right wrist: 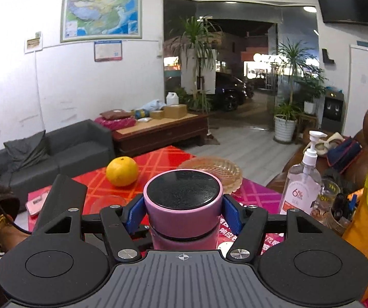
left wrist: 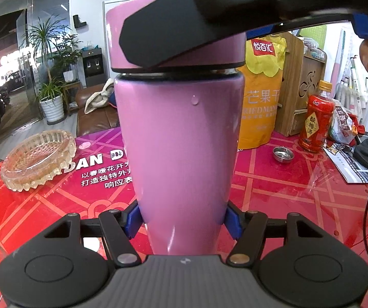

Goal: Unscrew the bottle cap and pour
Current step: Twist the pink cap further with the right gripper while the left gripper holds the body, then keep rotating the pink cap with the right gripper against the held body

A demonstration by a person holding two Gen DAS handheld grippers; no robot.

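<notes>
Between the left gripper (left wrist: pixel 182 220)'s blue pads, the glossy pink bottle (left wrist: pixel 181 141) stands clamped — the right gripper (right wrist: pixel 182 214) squeezes its round, black-topped cap (right wrist: pixel 182 197) from above.

I see an evenly bright room in both views, lit by round ceiling lamps (right wrist: pixel 309 9), while outside the glass doorway (right wrist: pixel 237 59) it is dark. The glossy red glass-covered table (left wrist: pixel 273 179) gives soft glare. The smooth pink metal bottle (left wrist: pixel 181 141) shows pale sheen. The fisheye bends the walls and darkens the corners.
</notes>
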